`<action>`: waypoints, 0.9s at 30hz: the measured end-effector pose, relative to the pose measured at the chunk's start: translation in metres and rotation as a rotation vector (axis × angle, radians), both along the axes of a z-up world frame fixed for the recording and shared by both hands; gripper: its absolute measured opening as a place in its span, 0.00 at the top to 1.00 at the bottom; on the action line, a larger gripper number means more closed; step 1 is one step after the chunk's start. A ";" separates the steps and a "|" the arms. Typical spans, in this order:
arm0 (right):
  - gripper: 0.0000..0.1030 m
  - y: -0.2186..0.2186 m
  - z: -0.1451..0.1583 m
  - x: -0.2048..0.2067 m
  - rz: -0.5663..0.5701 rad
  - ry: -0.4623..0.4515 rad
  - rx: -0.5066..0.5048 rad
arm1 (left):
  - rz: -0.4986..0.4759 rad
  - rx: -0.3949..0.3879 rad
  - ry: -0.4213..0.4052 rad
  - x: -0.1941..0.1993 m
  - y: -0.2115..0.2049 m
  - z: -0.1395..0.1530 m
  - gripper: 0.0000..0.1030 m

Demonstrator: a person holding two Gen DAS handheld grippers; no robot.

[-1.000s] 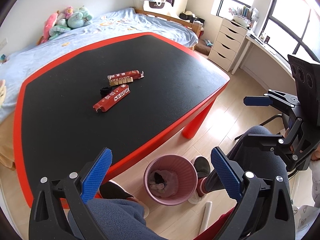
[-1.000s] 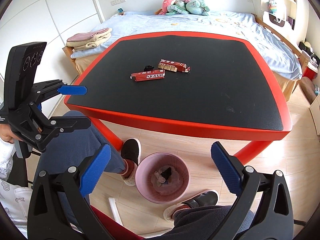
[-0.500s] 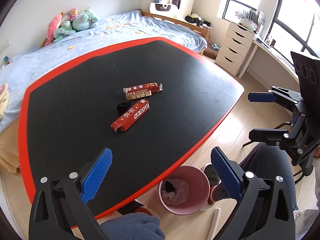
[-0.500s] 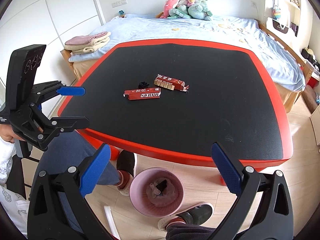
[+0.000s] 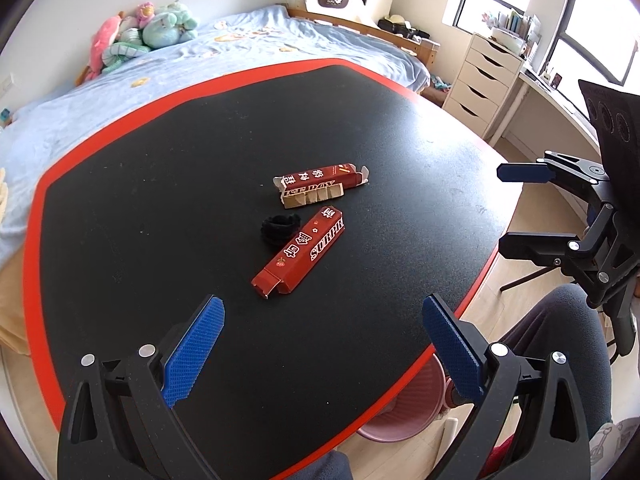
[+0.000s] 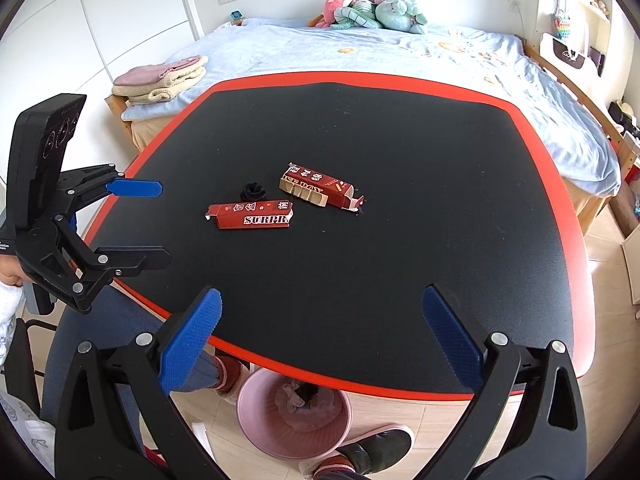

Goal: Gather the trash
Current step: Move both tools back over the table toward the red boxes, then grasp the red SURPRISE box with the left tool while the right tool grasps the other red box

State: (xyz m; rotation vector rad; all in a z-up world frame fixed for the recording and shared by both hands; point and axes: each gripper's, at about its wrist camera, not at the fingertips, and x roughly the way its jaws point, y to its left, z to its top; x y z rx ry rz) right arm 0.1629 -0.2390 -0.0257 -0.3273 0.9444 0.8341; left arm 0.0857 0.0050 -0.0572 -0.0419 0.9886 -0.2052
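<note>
Both pairs of tongs hang above the near edge of the bench (image 6: 440,168), a black top with a red rim, and both stand wide apart with nothing between their blue pads. The left tongs (image 5: 324,344) are over the near left part of the bench; the right tongs (image 6: 320,336) are over its near right edge.

Three bits of trash lie close together near the middle of the bench. A red box (image 5: 301,255) printed with white letters lies nearest the left tongs, with its near end flap open. A second red box (image 5: 320,185) with a torn tan side lies just beyond it, apart from the first. A small black hair tie (image 5: 280,227) sits between the two boxes, just beside the left of the nearer one; whether it touches cannot be told.

A pink bin (image 6: 294,416) stands on the wooden floor, partly under the near edge of the bench, with crumpled scraps inside. A bed (image 6: 360,52) with a blue cover lies beyond the bench, with soft toys (image 6: 372,8) at its far end.
</note>
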 end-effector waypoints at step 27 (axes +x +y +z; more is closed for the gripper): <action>0.04 0.044 -0.059 0.082 0.001 -0.006 -0.072 | -0.026 -0.031 0.037 0.043 0.010 -0.041 0.19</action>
